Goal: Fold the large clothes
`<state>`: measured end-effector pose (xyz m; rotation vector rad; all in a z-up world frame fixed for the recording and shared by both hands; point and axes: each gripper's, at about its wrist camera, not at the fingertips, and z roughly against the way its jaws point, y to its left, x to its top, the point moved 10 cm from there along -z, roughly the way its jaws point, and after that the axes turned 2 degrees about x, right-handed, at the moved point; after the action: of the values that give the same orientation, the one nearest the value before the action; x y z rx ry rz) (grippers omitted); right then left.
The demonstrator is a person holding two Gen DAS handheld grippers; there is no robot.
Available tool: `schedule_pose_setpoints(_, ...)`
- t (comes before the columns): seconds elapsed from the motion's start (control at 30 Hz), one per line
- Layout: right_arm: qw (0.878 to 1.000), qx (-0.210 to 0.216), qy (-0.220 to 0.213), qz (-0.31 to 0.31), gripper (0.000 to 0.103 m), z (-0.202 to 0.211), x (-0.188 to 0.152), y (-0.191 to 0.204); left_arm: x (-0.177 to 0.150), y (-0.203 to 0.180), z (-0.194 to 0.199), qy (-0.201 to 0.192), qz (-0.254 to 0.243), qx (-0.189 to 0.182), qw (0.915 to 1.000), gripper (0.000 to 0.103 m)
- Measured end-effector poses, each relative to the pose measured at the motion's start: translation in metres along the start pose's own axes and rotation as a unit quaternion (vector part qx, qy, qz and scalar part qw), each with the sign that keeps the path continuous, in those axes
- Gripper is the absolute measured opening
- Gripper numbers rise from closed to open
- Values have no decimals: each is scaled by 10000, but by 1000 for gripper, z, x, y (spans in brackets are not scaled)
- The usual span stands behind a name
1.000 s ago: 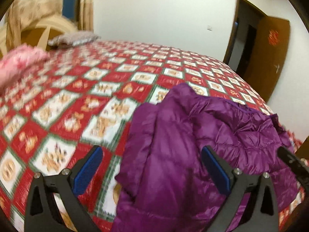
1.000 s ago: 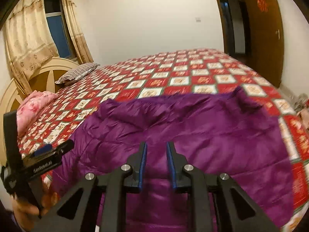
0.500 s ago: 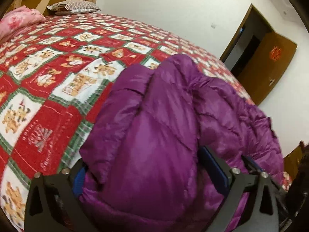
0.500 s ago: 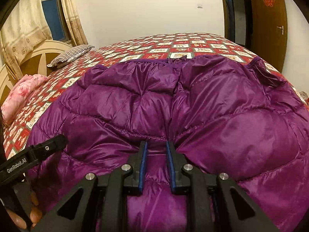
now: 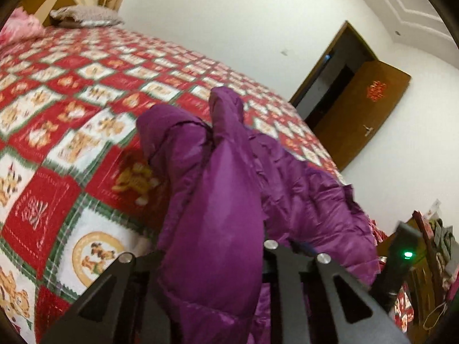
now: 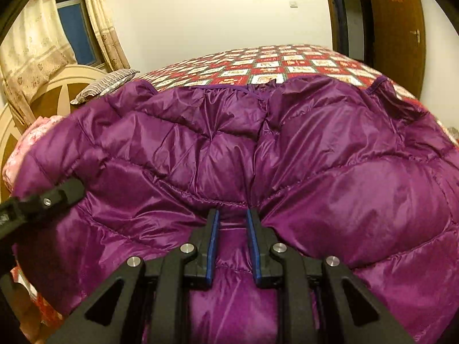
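Observation:
A purple puffer jacket (image 6: 287,154) lies spread across the near part of the bed. In the right wrist view my right gripper (image 6: 232,220) is shut on a pinch of its fabric at the near hem, which shows between the blue pads (image 6: 213,243). In the left wrist view my left gripper (image 5: 209,246) is closing on a thick fold of the jacket (image 5: 218,200). The fold bulges up between the jaws and hides the pads. The left gripper (image 6: 43,203) also shows at the jacket's left edge in the right wrist view.
The bed carries a red, white and green patchwork cover (image 5: 71,120). A pink blanket (image 5: 17,25) and a striped pillow (image 6: 106,83) lie by the wooden headboard (image 6: 60,86). A brown door (image 5: 361,114) stands open on the right. Cluttered items (image 5: 430,272) sit off the bed's right side.
My left gripper went from wide open beside the jacket's edge to closed around a fold of it. The right gripper sank toward the bed, staying shut on the hem.

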<state>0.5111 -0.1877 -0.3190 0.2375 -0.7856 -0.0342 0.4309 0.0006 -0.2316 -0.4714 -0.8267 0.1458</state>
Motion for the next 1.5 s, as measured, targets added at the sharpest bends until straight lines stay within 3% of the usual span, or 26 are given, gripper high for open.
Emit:
schedule_pose_setpoints(0.17,9951,623,291,-706,21,1,-4,2,11,-32,20,-122,-346,-383,9986,17)
schedule_pose_setpoints(0.3,9792,1447,655,-1260,21,7,-18,34,19,-62,45,-173,-805,-636,9946,17)
schedule_pose_setpoints(0.37,9699,1830,781,-1400,21,9,-26,58,18,-72,58,-219,-1177,-590,9911,17)
schedule_pose_setpoints(0.43,9531,2401,939,-1584,20,12,-34,93,16,-75,68,-273,-1557,-373,9867,17)
schedule_pose_setpoints(0.53,9386,2896,1142,-1487,20,10,-43,131,15,-68,69,-309,-1859,-72,9821,17)
schedule_pose_setpoints(0.63,9453,2771,1167,-1261,20,14,-41,131,16,-63,71,-257,-1883,-111,9817,17)
schedule_pose_setpoints(0.77,9599,2471,536,-1214,20,53,-15,87,10,-78,71,-313,-2107,-96,9770,17)
schedule_pose_setpoints(0.9,9794,1548,-92,-1297,20,96,3,12,-14,-107,59,-171,-2449,-272,9690,17)
schedule_pose_setpoints(1.07,9831,786,-518,-1572,24,141,0,-57,-54,-144,38,113,-2954,-519,9539,17)
schedule_pose_setpoints(1.1,9825,677,-576,-1636,31,148,-1,-68,-63,-150,33,186,-3030,-554,9512,17)
schedule_pose_setpoints(1.13,9819,601,-624,-1686,47,155,-3,-76,-72,-156,28,263,-3123,-579,9479,17)
schedule_pose_setpoints(1.2,9804,515,-730,-1758,65,165,-7,-86,-92,-167,20,398,-3305,-640,9408,17)
schedule_pose_setpoints(1.37,9766,707,-944,-1797,65,187,0,-109,-135,-183,2,733,-3706,-886,9216,17)
schedule_pose_setpoints(1.5,9796,1222,-1078,-1176,65,192,21,-89,-153,-191,-3,756,-3929,-946,9116,17)
